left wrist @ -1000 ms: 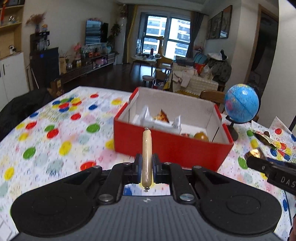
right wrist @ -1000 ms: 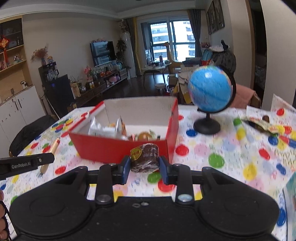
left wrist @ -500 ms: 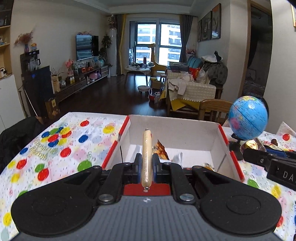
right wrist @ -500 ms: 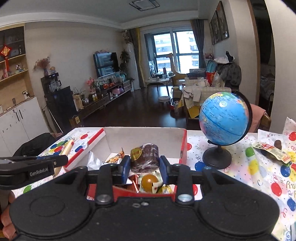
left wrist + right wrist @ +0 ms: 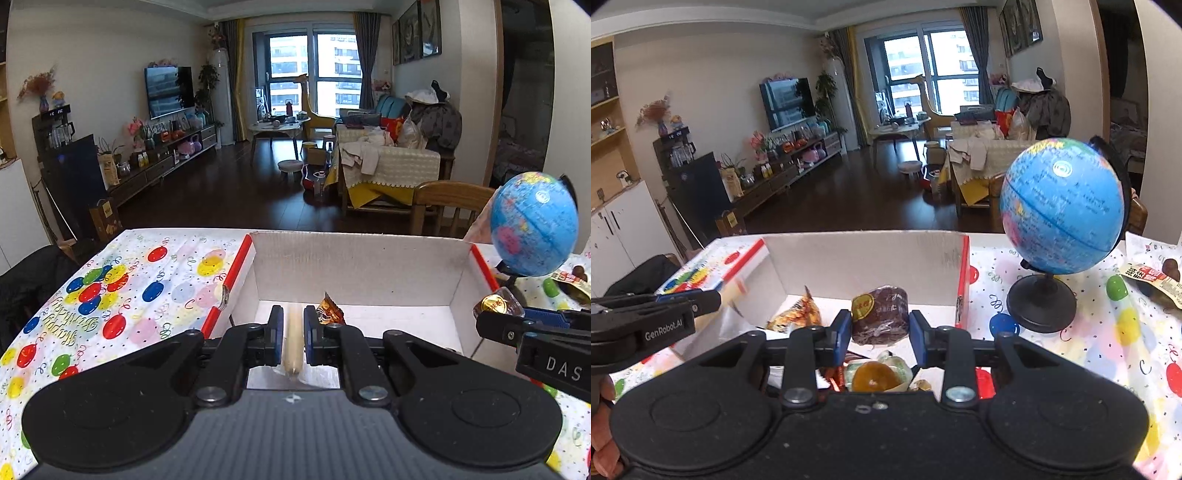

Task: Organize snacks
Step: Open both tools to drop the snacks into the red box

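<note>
Sausage stick (image 5: 293,341) clamped in left tongs (image 5: 293,334); brown snack (image 5: 880,314) in right tongs (image 5: 880,334).

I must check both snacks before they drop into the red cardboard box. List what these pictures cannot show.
- Thin tan sausage stick, left wrist view: its near end sits behind the left gripper; blurred in the right wrist view.
- Red cardboard box, both views: near wall and much of the floor hidden by gripper bodies.
- Dark brown wrapped cake, right wrist view: gold label print too small; underside hidden in the right gripper.
</note>
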The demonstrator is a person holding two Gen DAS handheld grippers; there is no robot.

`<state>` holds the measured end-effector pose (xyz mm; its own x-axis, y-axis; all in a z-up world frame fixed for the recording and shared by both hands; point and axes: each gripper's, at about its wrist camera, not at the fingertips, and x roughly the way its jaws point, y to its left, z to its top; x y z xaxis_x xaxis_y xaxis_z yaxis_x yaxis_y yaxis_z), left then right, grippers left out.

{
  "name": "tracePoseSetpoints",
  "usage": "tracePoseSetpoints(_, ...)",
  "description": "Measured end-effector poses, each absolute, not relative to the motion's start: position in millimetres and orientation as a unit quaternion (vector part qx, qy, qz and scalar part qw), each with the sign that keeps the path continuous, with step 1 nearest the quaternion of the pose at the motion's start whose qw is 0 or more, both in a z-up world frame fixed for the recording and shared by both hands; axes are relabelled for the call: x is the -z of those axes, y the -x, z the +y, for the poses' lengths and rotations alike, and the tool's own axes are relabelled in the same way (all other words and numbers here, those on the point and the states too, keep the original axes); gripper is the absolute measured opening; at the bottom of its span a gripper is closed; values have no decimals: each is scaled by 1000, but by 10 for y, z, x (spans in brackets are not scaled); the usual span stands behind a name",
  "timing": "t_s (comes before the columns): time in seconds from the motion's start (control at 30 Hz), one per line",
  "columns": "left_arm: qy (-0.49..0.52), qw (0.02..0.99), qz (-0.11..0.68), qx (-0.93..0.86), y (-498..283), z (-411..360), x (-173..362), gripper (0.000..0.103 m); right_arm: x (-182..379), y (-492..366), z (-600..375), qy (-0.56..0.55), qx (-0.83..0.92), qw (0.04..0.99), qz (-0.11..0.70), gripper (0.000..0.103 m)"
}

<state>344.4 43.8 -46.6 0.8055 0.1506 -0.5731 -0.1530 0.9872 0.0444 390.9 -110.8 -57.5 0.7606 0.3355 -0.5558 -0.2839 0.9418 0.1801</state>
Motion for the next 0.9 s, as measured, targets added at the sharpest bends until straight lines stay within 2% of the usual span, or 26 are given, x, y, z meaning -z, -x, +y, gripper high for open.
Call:
tracePoseSetpoints(0.3,-2,942,326,-76,-3606,410,687,11,775,-4063,-1048,-38,-168,924,342,33)
tracePoseSetpoints(0.4,-4,939,335,-75,-3608,401,757,11,794,-4045,-1037,-39,-163,924,343,37)
tracePoseSetpoints(0.57,-3,939,336,-68,-3545,383,774,11,789,-4013,-1054,-37,-164,924,343,37)
tracePoseSetpoints(0.9,3,938,338,-73,-3313,350,657,11,659,-3823,-1114,-45,-172,927,332,47)
